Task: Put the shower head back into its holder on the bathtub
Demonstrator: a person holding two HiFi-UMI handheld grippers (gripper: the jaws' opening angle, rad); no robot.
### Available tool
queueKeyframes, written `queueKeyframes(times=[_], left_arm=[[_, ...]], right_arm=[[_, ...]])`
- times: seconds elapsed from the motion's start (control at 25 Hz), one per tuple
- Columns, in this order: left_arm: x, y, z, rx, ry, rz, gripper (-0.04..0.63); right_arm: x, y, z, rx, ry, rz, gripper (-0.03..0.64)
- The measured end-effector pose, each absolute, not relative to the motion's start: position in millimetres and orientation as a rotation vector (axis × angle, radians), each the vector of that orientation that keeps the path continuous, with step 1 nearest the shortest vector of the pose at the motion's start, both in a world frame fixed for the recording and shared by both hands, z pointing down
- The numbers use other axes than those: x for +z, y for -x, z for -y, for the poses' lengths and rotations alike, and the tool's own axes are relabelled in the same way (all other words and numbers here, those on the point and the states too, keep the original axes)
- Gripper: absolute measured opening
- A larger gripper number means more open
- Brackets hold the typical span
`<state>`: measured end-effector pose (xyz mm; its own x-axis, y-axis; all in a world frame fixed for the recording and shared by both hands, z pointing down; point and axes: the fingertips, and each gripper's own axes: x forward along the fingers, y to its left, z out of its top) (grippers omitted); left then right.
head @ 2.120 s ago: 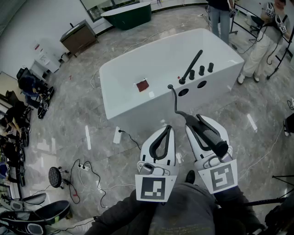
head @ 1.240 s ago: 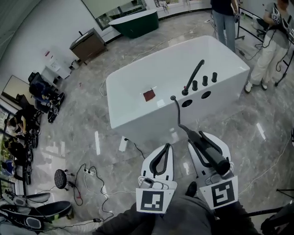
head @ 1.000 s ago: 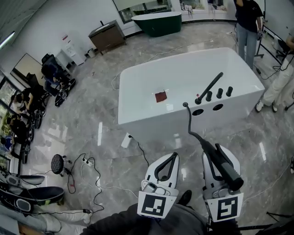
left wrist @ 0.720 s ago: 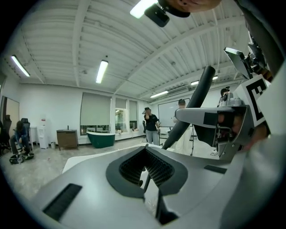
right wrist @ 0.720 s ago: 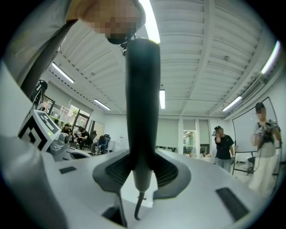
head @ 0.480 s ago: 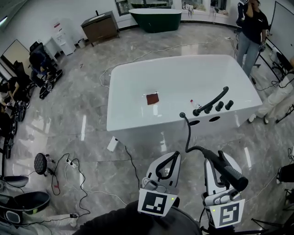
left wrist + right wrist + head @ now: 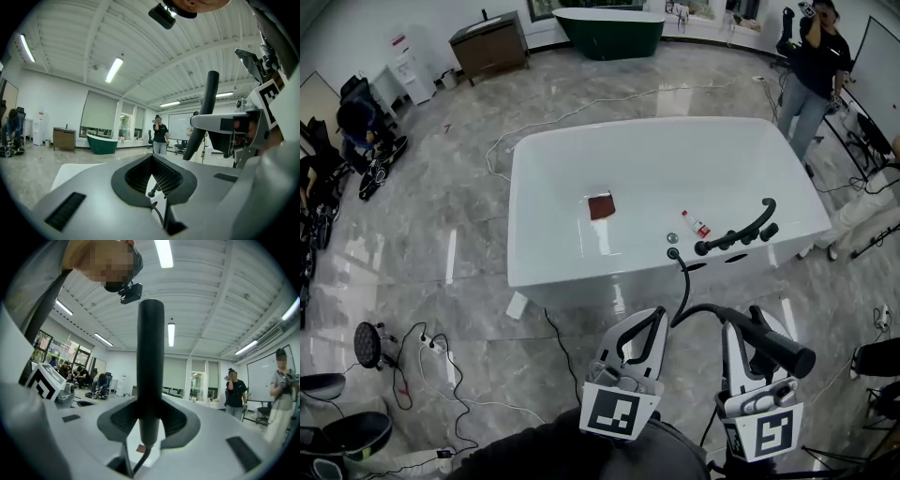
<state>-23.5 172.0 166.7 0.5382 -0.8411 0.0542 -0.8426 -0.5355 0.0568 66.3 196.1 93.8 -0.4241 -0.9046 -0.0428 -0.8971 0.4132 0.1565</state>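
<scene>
Whole view has swung round since a couple of seconds back: the bathtub [image 7: 581, 272] sat at an angle before, and now it lies broadside with its near rim facing the person. The black faucet [image 7: 741, 230] has ended up ahead and a bit right.

Right gripper [image 7: 748, 330] has its fingers clamped on the shower head [image 7: 778, 349], roughly mid-handle. Left gripper [image 7: 639, 328] has its fingers pressed together at the tips with nothing in them, so it's just along for the ride.

What matters, I reckon, is the handle's long axis. It lies crosswise, one end out to the person's right, the other trailing the hose [image 7: 684, 291] forward to the rim. The dark openings in the rim deck [image 7: 694, 266] are straight ahead of the right gripper, just below the faucet, and I can't tell which one is the holder. Right side is nearer anyway. So the handle probably needs swinging upright, hose end down, before it can drop in.
</scene>
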Motion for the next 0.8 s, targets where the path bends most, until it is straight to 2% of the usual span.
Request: queueKeyframes(times=[0.32, 0.8], left_arm=[[175.9, 42.1, -141.6, 0.008, -2.666, 1.424, 0.003], [162.0, 34.1, -104.2, -0.031, -2.684, 1.421, 0.004]], right_arm=[[96.6, -60.7, -168.4, -0.205, -1.730, 2.508, 0.140], [85.3, -67.8, -137.9, -0.246, -1.720, 2.494, 0.140]])
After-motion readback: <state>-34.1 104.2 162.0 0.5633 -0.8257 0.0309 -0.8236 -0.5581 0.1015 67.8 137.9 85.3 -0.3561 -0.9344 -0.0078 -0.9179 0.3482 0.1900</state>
